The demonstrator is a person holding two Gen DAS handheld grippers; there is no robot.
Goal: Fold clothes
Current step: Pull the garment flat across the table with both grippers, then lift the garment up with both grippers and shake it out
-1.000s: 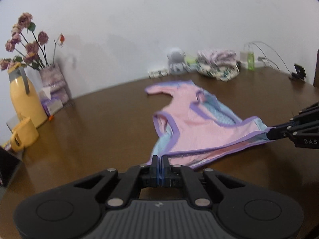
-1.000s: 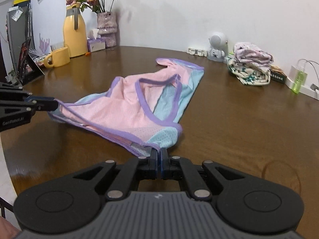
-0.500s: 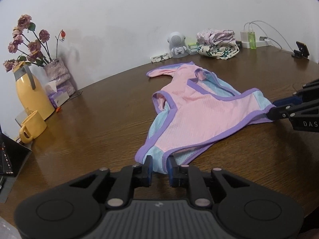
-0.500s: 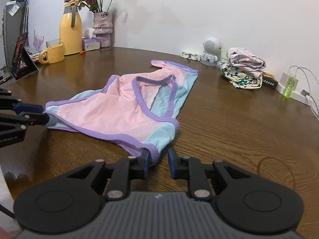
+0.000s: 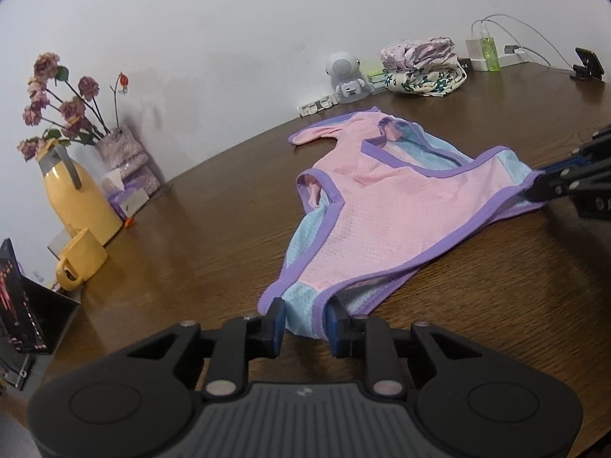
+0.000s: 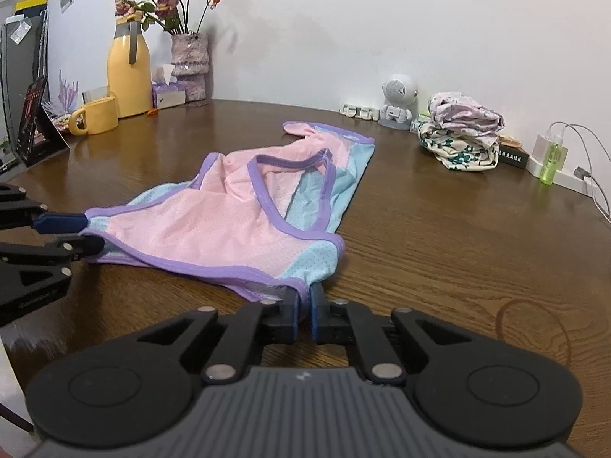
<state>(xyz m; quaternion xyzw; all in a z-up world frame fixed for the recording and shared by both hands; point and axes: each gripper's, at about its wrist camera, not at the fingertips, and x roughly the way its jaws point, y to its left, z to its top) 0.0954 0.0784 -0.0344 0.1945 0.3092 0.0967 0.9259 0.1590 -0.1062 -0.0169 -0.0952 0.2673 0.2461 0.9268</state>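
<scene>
A pink and light-blue mesh tank top with purple trim lies folded on the brown wooden table; it also shows in the right wrist view. My left gripper is open, its jaws apart on either side of the garment's near hem corner. My right gripper has its jaws narrowly apart around the other hem corner, which lies on the table. Each gripper shows in the other's view, the right gripper at the right edge and the left gripper at the left edge.
At the back stand a yellow thermos, a yellow mug, a vase of dried roses, a tissue box, a small robot figure, a pile of folded clothes and a charger with cables. A dark card stands at far left.
Both grippers opened and let the hem corners drop onto the table. The garment now lies flat. The left jaws have spread wider; the right jaws have narrowed since half a second ago.
</scene>
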